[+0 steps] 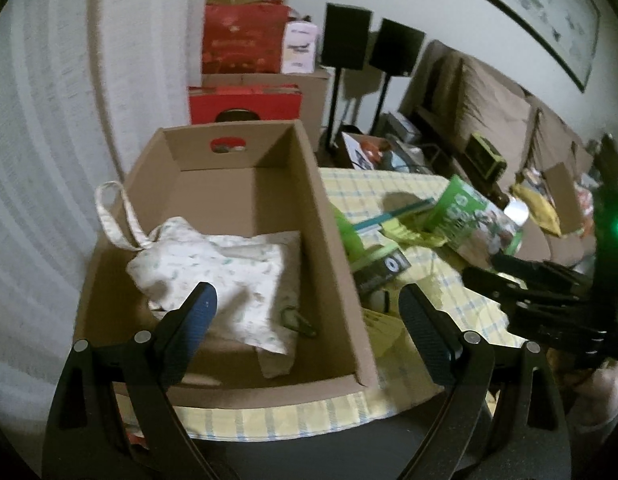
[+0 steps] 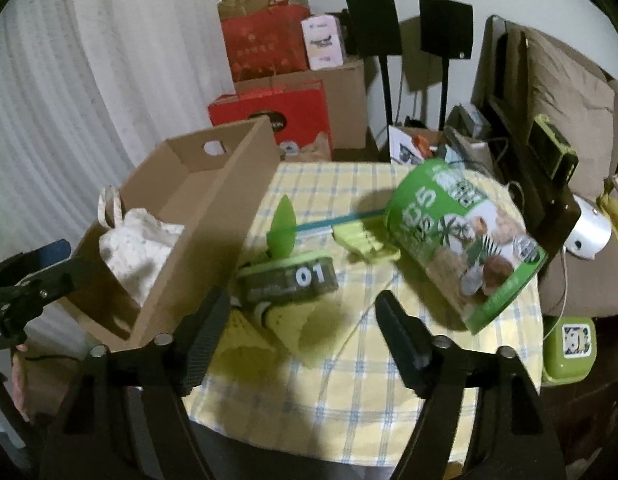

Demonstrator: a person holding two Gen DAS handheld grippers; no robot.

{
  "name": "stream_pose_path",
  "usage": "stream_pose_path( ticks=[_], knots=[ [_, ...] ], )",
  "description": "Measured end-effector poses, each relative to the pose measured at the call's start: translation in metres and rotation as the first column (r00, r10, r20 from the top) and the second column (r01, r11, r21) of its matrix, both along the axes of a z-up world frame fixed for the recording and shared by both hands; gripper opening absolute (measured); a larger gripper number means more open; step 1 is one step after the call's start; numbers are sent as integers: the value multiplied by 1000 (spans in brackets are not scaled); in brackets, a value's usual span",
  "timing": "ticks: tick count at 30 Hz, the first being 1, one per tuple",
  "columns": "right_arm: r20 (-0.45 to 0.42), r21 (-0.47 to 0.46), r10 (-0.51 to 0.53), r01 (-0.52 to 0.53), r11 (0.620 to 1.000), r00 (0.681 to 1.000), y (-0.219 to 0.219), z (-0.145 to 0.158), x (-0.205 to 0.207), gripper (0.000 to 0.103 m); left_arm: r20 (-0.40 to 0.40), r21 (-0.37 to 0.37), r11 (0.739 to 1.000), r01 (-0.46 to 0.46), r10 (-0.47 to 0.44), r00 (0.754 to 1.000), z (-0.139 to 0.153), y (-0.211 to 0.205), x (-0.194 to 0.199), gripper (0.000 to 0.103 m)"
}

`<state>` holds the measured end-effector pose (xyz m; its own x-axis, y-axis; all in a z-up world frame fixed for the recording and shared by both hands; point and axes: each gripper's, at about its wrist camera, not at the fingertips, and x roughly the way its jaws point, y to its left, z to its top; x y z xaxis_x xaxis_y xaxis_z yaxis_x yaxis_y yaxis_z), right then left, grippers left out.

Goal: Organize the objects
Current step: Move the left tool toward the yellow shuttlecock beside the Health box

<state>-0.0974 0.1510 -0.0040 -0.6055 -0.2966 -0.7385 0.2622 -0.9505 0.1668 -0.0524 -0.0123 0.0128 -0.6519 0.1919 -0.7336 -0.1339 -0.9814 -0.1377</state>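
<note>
Over the near end of the open cardboard box (image 1: 309, 216) the left gripper (image 1: 307, 308) hovers with its jaws spread wide and empty, above the white drawstring pouch (image 1: 229, 276) lying inside. Right of the box, the right gripper (image 2: 303, 320) hangs equally wide apart over the yellow checked tablecloth (image 2: 349, 380). Ahead of it sit a dark tin marked "01" (image 2: 289, 280), a green leaf-shaped piece (image 2: 283, 228) and a tipped green canister (image 2: 465, 240).

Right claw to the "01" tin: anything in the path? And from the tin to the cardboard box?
Nothing visible blocks the open right claw from the "01" tin; only yellow-green cloth lies under and in front of it. Toward the cardboard box, the box's near side wall stands between, so the tin must be lifted over it.
</note>
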Motion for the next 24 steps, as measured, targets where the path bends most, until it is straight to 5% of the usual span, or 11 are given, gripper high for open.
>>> stream_pose_path(
  ticks=[4, 10, 24],
  knots=[
    [40, -9, 4, -4, 1000, 999, 0, -14, 0, 43, 4, -32, 999, 43, -43, 999, -4, 18, 3, 91],
    [81, -85, 31, -24, 996, 996, -2, -31, -7, 36, 21, -26, 997, 77, -76, 997, -11, 31, 3, 91],
    [159, -82, 51, -39, 996, 986, -16, -64, -28, 22, 46, -49, 990, 132, -130, 990, -19, 50, 1, 89]
  ],
)
